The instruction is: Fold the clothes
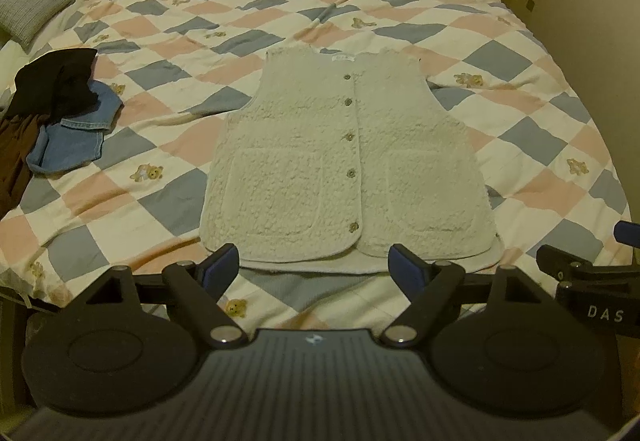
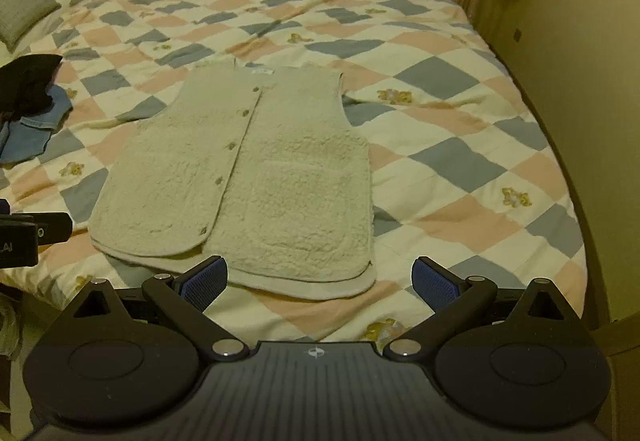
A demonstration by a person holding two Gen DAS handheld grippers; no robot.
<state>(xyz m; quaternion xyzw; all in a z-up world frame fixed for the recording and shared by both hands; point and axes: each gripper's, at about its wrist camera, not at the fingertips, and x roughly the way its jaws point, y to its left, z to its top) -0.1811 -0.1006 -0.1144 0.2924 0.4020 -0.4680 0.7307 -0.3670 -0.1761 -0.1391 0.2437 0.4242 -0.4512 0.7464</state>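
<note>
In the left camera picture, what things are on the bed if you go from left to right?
Grey pillow → pile of dark and blue clothes → fluffy cream vest → tip of the right hand-held gripper at the picture's edge.

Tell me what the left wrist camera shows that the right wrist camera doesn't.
Only the left wrist view shows the brown garment beside the pile and the left gripper, open. Only the right wrist view shows the right gripper, open, near the vest's right hem corner. Both show the fleece vest lying flat and buttoned on the checked quilt, plus the black and denim clothes.
</note>
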